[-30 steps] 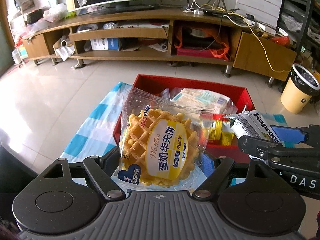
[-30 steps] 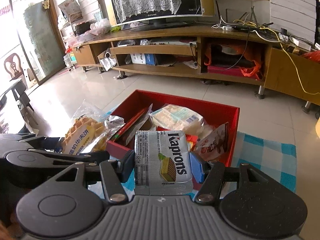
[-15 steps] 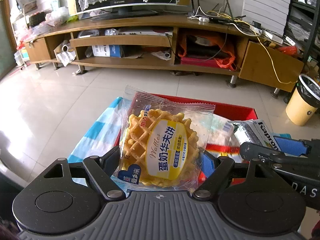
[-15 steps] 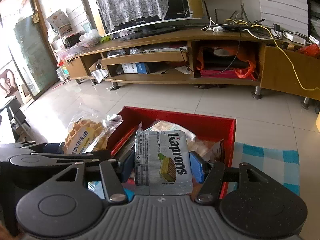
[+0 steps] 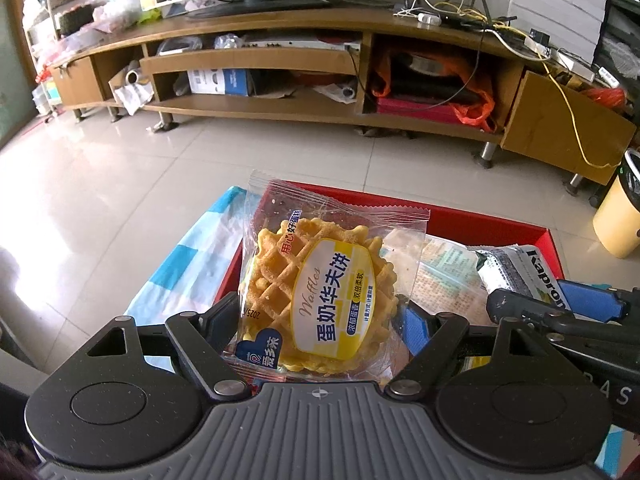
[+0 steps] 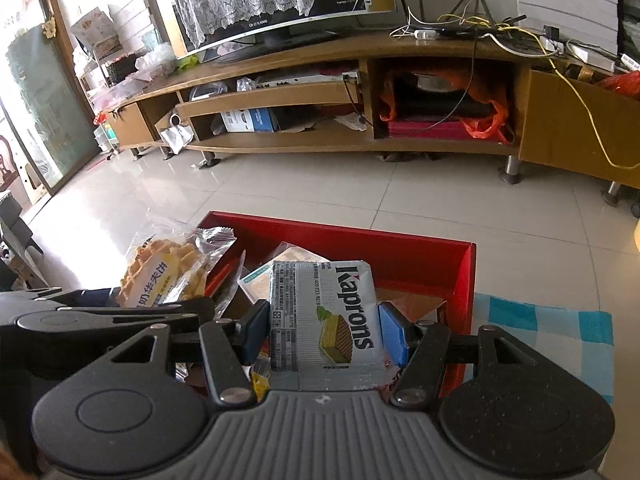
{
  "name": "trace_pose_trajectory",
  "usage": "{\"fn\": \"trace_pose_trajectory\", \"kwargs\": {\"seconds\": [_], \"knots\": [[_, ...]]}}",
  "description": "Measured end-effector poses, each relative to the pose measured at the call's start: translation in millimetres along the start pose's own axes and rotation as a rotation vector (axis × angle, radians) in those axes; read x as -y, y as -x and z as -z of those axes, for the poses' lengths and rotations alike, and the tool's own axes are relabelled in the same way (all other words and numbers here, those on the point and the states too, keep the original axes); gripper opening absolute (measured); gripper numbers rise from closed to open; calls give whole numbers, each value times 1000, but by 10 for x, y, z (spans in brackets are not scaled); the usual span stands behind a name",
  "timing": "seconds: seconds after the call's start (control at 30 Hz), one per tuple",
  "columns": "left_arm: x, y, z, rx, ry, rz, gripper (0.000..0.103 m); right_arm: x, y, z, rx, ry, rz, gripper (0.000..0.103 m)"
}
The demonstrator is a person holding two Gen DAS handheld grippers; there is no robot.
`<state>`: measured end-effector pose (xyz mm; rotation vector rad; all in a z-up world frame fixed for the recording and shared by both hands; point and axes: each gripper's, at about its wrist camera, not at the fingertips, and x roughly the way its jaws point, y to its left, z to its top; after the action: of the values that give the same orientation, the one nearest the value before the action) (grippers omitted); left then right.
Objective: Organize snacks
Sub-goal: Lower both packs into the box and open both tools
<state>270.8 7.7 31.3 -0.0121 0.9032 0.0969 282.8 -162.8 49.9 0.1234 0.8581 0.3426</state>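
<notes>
Position first: we find both packets directly above the red box (image 6: 424, 252), which lies forward of and below each claw. Left claw (image 5: 320, 320) grips the waffle packet (image 5: 324, 296) by its lower part, long axis upright. Right claw (image 6: 322, 332) clamps the Kaprons wafer pack (image 6: 324, 316), long axis pointing away from us into the box. We judge the right claw nearer the box's open middle; the left sits nearer its left wall.

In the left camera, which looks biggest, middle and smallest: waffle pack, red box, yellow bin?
1. Red box
2. Waffle pack, though it's nearest the camera, so unsure
3. Yellow bin, partly cut off
</notes>
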Motion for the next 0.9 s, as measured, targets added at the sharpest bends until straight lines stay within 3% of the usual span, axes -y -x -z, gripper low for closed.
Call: {"fn": "trace_pose_trajectory", "kwargs": {"seconds": [0.57, 0.9], "knots": [[55, -168, -19, -23, -19, -37, 86, -33, -168, -24, -30, 14, 28, 59], [17, -122, -23, -18, -9, -19, 91, 15, -160, -29, -27, -14, 33, 61]]}}
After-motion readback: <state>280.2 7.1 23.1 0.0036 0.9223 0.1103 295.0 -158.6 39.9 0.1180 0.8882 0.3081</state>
